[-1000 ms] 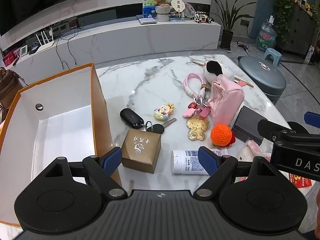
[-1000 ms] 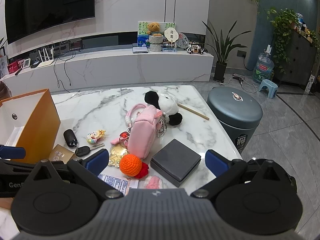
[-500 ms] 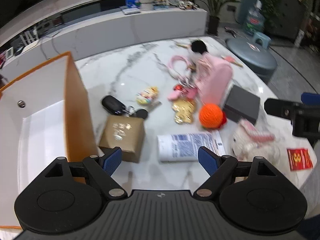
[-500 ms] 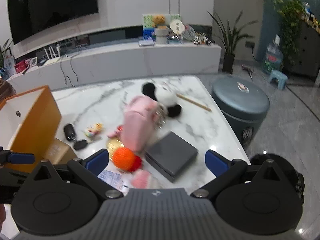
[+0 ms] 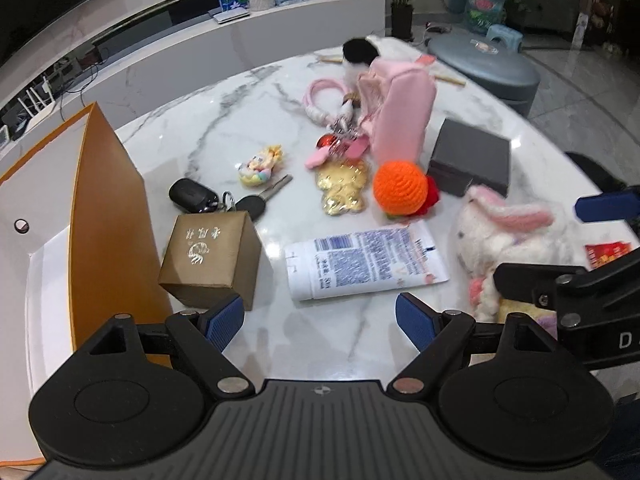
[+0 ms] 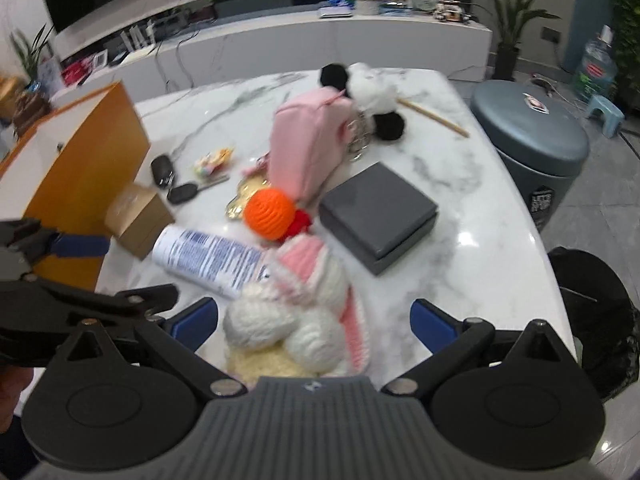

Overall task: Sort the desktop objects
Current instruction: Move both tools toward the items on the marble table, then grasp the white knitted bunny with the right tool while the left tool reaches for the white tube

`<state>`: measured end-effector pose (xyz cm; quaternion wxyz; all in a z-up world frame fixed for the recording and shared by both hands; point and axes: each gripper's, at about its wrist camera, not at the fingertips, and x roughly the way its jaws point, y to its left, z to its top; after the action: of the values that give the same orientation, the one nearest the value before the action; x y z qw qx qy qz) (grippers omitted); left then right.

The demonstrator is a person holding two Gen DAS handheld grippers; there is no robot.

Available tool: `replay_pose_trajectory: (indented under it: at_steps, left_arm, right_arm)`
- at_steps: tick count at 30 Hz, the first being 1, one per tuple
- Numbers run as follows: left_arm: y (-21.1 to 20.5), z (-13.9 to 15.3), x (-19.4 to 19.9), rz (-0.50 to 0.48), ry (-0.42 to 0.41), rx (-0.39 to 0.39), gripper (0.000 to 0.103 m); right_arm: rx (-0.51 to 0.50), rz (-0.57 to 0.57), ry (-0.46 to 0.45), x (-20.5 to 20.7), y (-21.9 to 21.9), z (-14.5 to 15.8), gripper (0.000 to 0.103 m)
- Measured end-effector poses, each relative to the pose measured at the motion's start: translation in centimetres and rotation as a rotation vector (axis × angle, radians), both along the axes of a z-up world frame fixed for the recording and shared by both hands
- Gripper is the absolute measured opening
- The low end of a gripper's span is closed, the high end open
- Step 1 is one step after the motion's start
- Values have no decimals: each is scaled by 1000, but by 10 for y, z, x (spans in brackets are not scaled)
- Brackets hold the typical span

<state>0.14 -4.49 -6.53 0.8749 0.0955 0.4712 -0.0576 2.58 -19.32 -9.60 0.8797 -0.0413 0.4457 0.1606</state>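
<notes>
Desk objects lie on a white marble table (image 5: 224, 120). My left gripper (image 5: 320, 316) is open and empty, just in front of a white tube (image 5: 366, 262) and a small brown box (image 5: 210, 258). My right gripper (image 6: 314, 318) is open and empty, its jaws either side of a white and pink plush rabbit (image 6: 296, 308), which also shows in the left wrist view (image 5: 508, 236). An orange crochet ball (image 5: 400, 188), a grey box (image 5: 472, 158), a pink pouch (image 5: 400, 120), a gold charm (image 5: 342, 188) and car keys (image 5: 196, 196) lie beyond.
An open orange box with white inside (image 5: 100, 216) stands at the table's left edge. A black and white plush (image 6: 372, 92) and a wooden stick (image 6: 434, 118) lie at the far side. A grey round bin (image 6: 532, 128) stands off the table to the right.
Both grippers have tilted down and moved in closer to the table. The plush rabbit now sits between the right gripper's jaws; the tube and brown box are nearer the left gripper.
</notes>
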Motion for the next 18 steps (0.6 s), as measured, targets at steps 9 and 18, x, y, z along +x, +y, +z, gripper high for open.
replay_pose_trajectory:
  at_steps: [9,18]
  left_arm:
    - [-4,-16,4,-23,24,34,98]
    - [-27,-16,-5,-270,-26,210,98]
  right_arm:
    - [-28,0,33,5,1,-14,100]
    - [-6,62,71,9,-6,-21,70]
